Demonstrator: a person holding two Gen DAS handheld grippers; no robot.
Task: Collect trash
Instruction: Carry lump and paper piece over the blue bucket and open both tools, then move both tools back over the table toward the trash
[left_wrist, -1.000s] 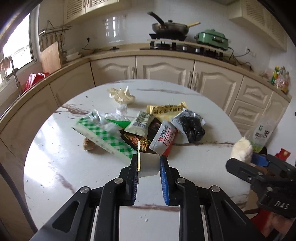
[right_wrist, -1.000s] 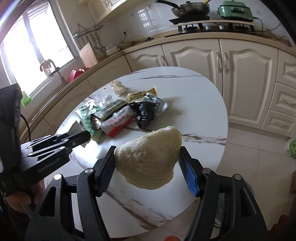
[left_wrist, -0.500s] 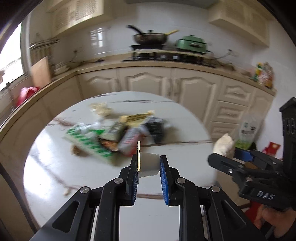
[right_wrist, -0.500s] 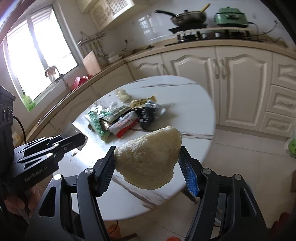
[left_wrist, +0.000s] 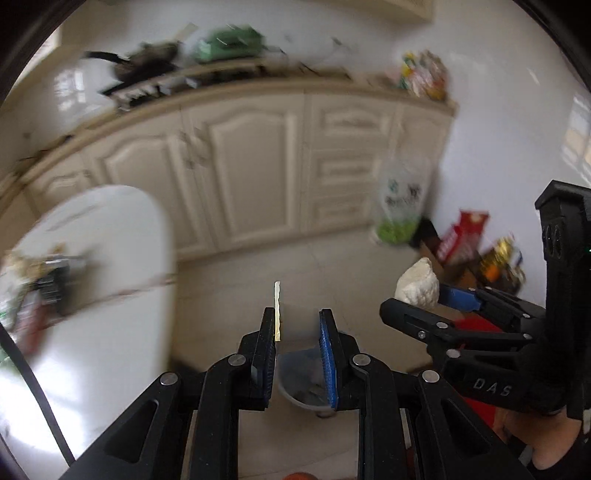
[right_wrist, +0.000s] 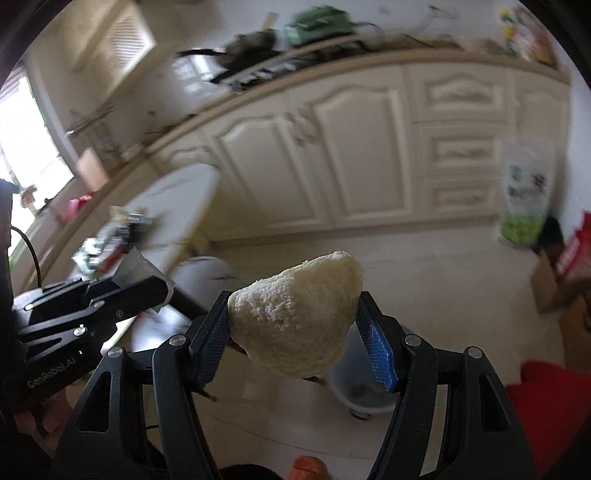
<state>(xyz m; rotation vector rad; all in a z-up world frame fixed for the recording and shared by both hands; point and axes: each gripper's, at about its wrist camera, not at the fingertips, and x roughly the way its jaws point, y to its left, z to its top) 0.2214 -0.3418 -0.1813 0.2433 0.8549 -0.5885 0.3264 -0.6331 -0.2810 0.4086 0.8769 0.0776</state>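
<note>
The background is blurred in both views. Cream cabinets (left_wrist: 255, 173) are seen across the back, under a counter (right_wrist: 369, 55) on which a dark pan (left_wrist: 147, 61) and a green appliance (left_wrist: 229, 42) are smeared by motion. A round white table (left_wrist: 92, 295) is seen at the left edge of the left wrist view, with a heap of wrappers (left_wrist: 40, 280) lying on its far left part; in the right wrist view the same table (right_wrist: 177, 206) and wrappers (right_wrist: 114, 240) are seen at centre left. A white and green bag (left_wrist: 402, 199) is stood on the floor against the drawers, near red and yellow packages (left_wrist: 465, 240) by the wall. A grey bin (left_wrist: 306, 380) is seen on the floor below the left gripper (left_wrist: 297, 325), just behind its fingers; in the other view the bin (right_wrist: 354, 384) is partly hidden behind the right gripper (right_wrist: 293, 317). A pale lump of bread (right_wrist: 295, 314) is clamped between the right gripper's blue pads, which are spread fairly wide by it; it is held above the floor, well apart from the table. In the left wrist view the bread (left_wrist: 417, 282) is seen at the right. A small translucent wrapper (left_wrist: 291, 321) with a yellow edge is pinched at a narrow gap by the left gripper, over the bin.
</note>
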